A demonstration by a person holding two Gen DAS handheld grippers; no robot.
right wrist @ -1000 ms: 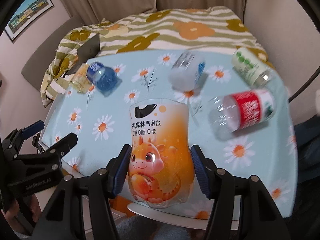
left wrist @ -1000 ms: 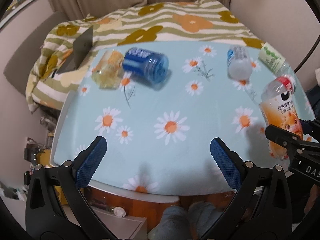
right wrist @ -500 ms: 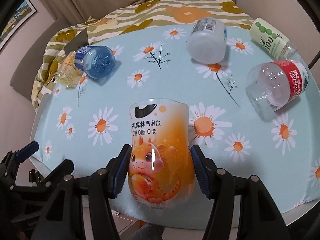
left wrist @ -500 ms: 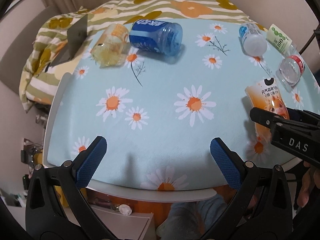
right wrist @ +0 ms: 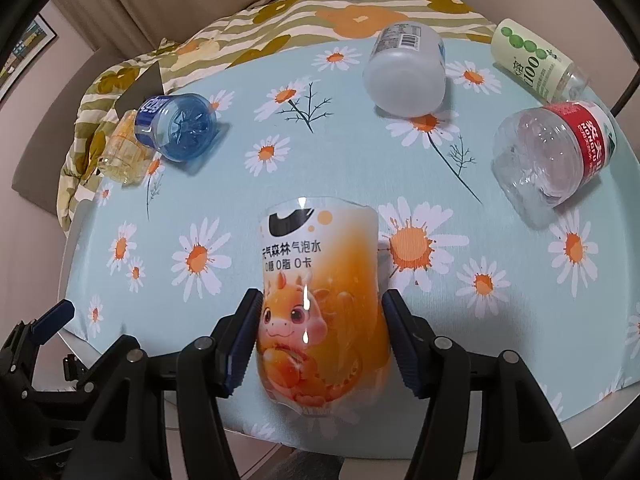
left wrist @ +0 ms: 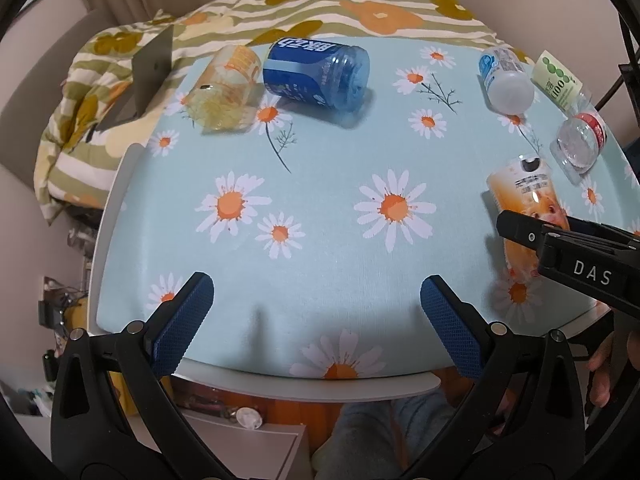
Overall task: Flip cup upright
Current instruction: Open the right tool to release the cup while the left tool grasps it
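Note:
My right gripper (right wrist: 320, 332) is shut on an orange cup (right wrist: 320, 300) cut from a bottle, with a cartoon dragon label. It stands upright near the table's front edge. The same orange cup (left wrist: 528, 196) shows in the left wrist view at the right, with the right gripper's black fingers (left wrist: 560, 244) across it. My left gripper (left wrist: 316, 316) is open and empty above the table's front edge. Other cups lie on their sides: a blue one (left wrist: 316, 72), a yellow one (left wrist: 226, 90), a white one (right wrist: 404, 72), a clear red-labelled one (right wrist: 552, 152) and a green-dotted one (right wrist: 532, 60).
The table has a light blue daisy-print cloth (left wrist: 320, 200) and a white rim (left wrist: 304, 384). A bed with a striped flower blanket (left wrist: 360, 12) lies beyond it. A grey flat object (left wrist: 152, 68) rests on the blanket at the left.
The right gripper has lowered the orange cup closer to the table's front edge. The left gripper's view has shifted slightly; its jaws stay open.

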